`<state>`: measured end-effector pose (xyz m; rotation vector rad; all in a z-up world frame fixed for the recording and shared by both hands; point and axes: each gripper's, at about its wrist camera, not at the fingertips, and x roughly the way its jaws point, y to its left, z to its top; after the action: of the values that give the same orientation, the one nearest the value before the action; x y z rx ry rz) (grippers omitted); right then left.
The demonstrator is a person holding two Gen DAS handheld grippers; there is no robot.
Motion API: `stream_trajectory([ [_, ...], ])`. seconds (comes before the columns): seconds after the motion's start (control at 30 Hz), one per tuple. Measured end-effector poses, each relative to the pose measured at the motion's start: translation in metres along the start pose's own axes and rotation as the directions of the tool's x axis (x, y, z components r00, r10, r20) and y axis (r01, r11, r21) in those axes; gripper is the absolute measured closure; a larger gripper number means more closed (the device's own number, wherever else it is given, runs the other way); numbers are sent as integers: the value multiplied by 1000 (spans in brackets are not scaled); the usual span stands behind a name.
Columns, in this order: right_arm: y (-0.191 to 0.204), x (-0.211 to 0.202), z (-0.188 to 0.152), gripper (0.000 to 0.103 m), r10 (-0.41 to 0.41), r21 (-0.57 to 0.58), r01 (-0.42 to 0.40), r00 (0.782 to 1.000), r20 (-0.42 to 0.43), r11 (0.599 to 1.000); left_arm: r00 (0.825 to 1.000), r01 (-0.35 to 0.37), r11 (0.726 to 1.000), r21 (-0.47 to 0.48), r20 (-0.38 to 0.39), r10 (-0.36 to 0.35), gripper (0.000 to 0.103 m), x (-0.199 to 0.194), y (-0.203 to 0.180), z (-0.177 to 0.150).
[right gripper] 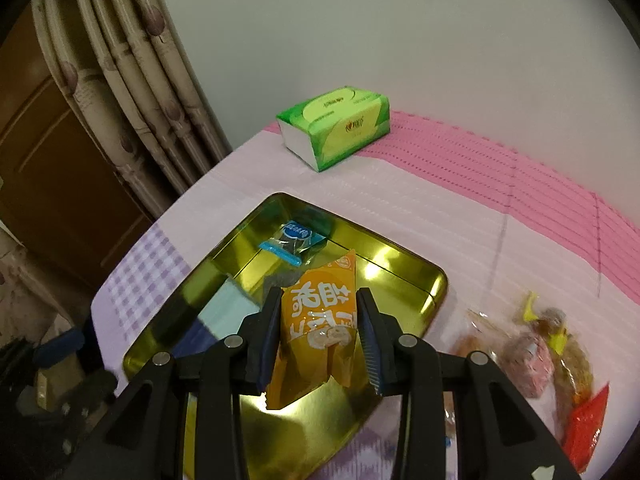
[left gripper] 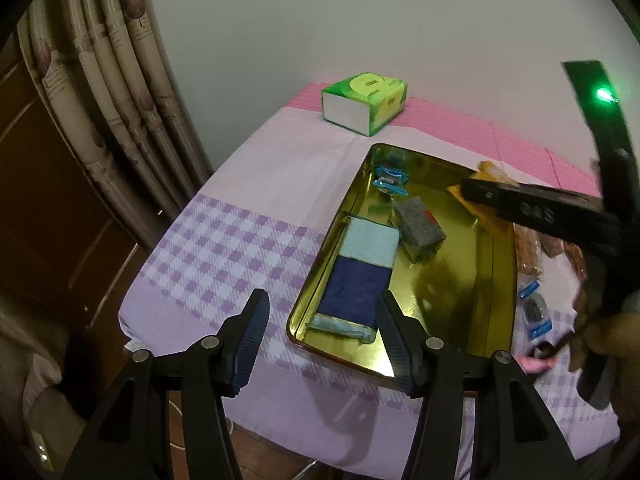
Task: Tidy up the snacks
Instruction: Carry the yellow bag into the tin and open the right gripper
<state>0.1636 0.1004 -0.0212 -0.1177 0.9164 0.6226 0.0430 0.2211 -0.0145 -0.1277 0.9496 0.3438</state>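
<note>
The left gripper (left gripper: 322, 334) hung spread and empty at the near left corner of the shiny gold metal tray (left gripper: 496, 280). Further right, the right gripper (right gripper: 318, 334) clenched an orange printed snack packet (right gripper: 314, 332) above that tray, while loose wrapped snacks (right gripper: 560, 356) lay on the pink-and-lilac cloth (right gripper: 460, 216) beside it.

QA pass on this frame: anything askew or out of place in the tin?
One thing: the grey snack block lies skewed in the gold tin, unlike the blue box squared along its left wall. No spills.

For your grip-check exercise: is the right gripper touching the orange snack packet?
Touching. The right wrist view shows the right gripper pressing both sides of the orange snack packet.
</note>
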Motion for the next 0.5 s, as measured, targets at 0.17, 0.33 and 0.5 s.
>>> stream_trajectory([
  [0.17, -2, 20, 8, 68, -2, 10, 2, 1000, -27, 1000, 1000, 1, 1000, 0, -13, -1, 44, 3, 0, 1],
  [0.33, -3, 36, 13, 68, -3, 17, 4, 999, -54, 1000, 1000, 5, 1000, -10, -28, -5, 43, 5, 2, 1],
  [0.5, -4, 45, 14, 67, -16, 14, 17, 998, -65, 1000, 999, 3, 1000, -2, -37, -3, 43, 7, 0, 0],
])
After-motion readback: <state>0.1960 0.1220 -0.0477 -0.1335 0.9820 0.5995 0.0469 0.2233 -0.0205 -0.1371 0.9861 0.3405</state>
